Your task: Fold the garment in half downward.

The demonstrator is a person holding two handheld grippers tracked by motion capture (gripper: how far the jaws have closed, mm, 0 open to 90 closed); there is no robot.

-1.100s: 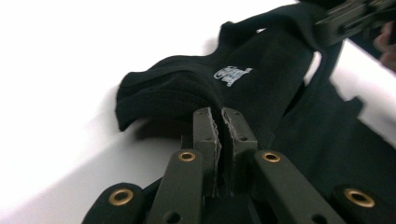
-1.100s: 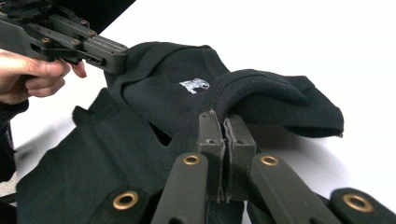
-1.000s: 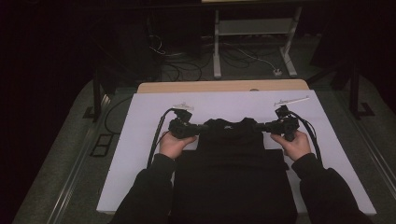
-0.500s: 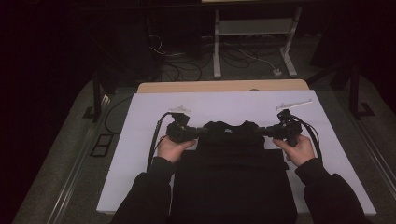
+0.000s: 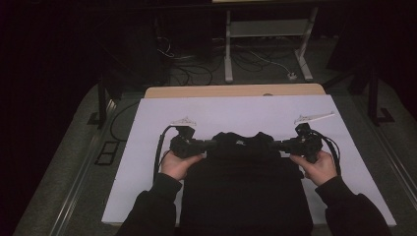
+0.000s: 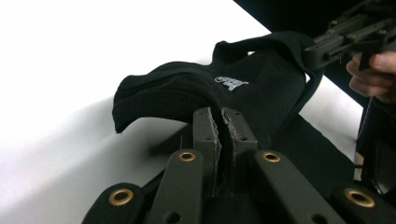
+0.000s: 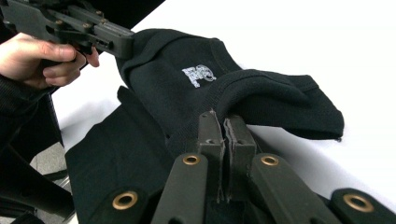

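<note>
The black shirt (image 5: 246, 191) lies flat on the white worktop (image 5: 147, 162), near the person, with its collar end folded toward the near side. Its long axis runs from near to far, and the fold edge runs left to right between the two claws. The left claw (image 5: 210, 144) is closed on the left end of this fold; in the left gripper view the jaws pinch the cloth (image 6: 196, 93) with almost no gap. The right claw (image 5: 276, 145) is closed on the right end in the same way, with the shirt (image 7: 224, 88) rising over its jaws. Both claws point inward, toward each other, at equal height, so the fold edge hangs level between them. I judge that the coming move must carry both ends together toward the near side, otherwise the fold will lie crooked.
</note>
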